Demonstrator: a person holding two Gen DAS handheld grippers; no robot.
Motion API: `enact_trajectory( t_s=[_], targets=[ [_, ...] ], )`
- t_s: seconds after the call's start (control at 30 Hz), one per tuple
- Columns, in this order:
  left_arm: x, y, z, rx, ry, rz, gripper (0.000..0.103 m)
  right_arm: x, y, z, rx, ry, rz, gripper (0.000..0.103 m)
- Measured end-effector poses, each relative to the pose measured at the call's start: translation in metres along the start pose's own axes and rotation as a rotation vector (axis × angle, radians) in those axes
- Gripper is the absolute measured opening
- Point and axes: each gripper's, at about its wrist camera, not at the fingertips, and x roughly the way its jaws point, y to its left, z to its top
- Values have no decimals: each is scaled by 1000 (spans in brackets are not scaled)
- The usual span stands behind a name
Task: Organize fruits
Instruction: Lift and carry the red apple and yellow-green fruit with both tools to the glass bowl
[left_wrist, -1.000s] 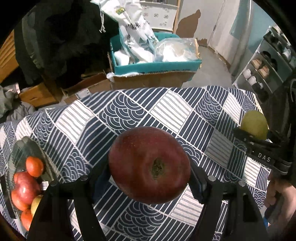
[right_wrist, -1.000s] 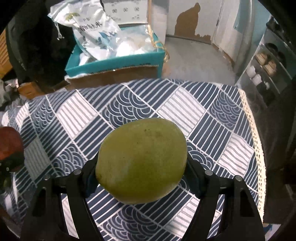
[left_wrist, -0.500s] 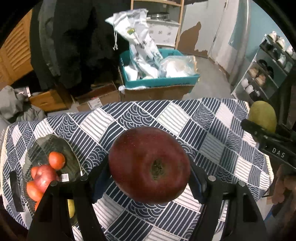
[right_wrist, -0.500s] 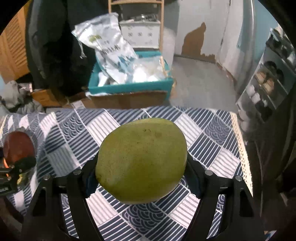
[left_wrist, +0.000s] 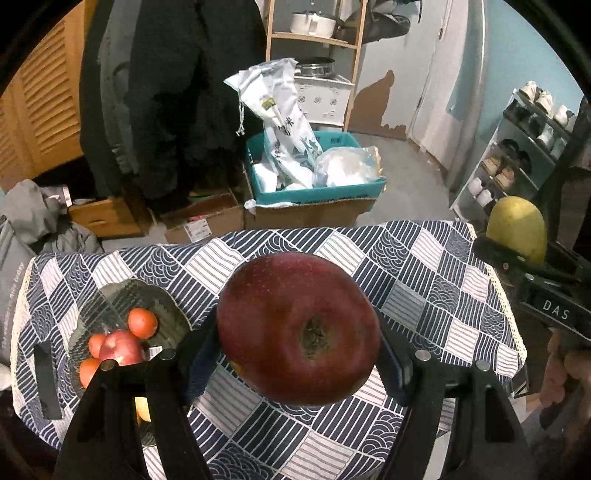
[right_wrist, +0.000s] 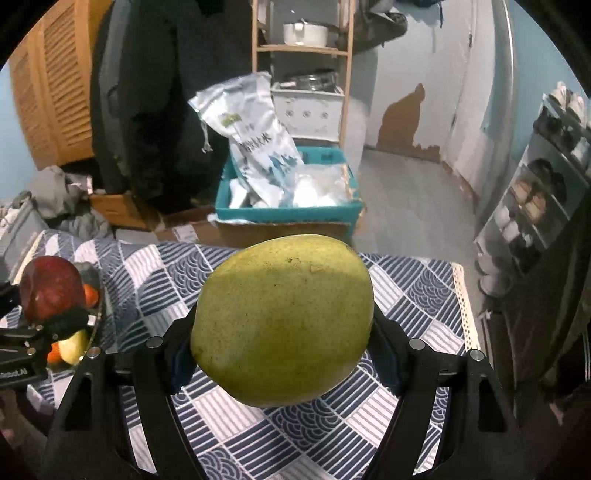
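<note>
Now that both hands have lifted higher above the counter (left_wrist: 424, 266), the left gripper (left_wrist: 299, 347) fingers squeeze the red apple (left_wrist: 298, 326) and the right gripper (right_wrist: 282, 343) fingers squeeze the green mango (right_wrist: 282, 319), ready for the fruit plate (left_wrist: 173, 314) left of the apple.

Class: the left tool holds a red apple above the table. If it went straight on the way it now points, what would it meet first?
Probably the patterned tablecloth, on a bare patch right of the fruit plate. The left tool points downward, gripping the red apple; depth is unclear.
</note>
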Motion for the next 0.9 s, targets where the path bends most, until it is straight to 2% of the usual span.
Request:
enact_trajectory(
  t_s=[0.53,0.9],
  targets=[
    [-36,32,-4,-35,-52,22,76,-20,56,19,-66,-53,89,77],
    [-37,76,-12,-104,-47,55,76,-9,103,31,-115,-43,153,77]
  ],
)
